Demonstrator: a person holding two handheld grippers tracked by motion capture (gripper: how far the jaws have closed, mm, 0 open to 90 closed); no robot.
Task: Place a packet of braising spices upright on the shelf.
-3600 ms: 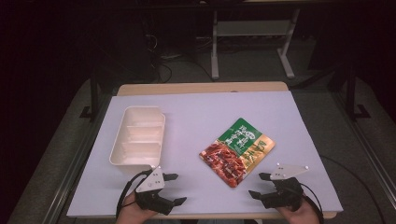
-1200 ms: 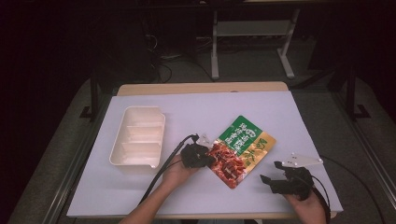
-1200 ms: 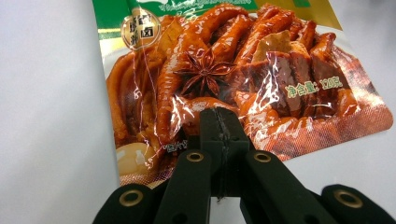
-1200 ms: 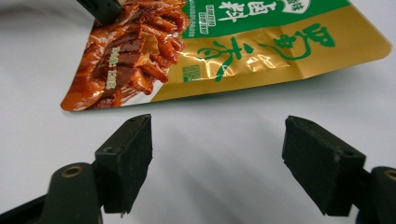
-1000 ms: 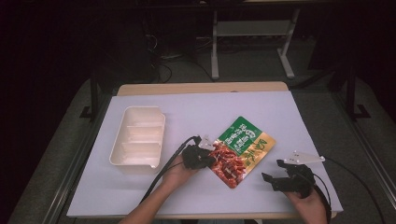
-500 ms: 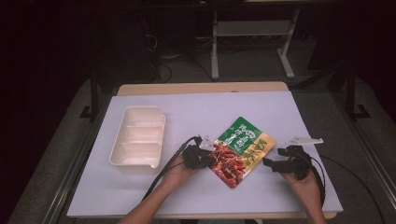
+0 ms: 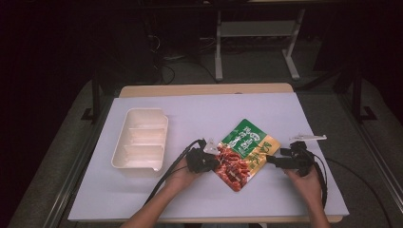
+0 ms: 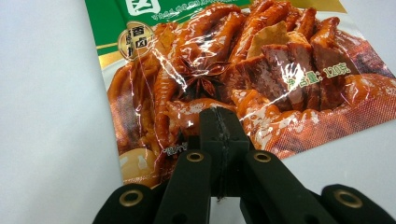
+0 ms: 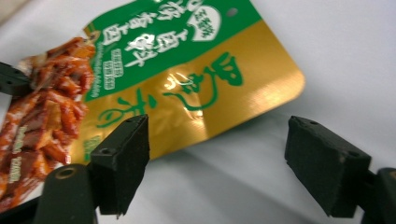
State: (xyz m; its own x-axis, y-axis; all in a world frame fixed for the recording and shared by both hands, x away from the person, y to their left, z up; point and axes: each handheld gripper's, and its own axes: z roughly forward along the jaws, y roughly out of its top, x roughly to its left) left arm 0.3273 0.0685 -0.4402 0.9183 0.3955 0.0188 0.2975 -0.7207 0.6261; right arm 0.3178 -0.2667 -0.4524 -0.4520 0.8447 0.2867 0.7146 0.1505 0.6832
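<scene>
The left claw [image 8: 219,116] is pressed closed on the food pouch [image 7: 243,153] (at its red end). The right claw [image 9: 215,154] is held agape beside the pouch's gold corner. The pouch lies mid-bench [image 7: 199,114], right of a white tray [image 7: 141,141].

a lab-like recording room: dark surroundings, a table [image 7: 142,199] under a white sheet, cables [image 7: 166,61] on the floor and a metal stand [image 7: 256,33] beyond the grippers.

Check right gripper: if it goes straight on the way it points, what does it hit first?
Most likely the pouch. The right gripper, jaws open, faces its gold edge across bare table; that edge looks slightly raised, but depth is unclear. The left gripper is shut on the far side.
</scene>
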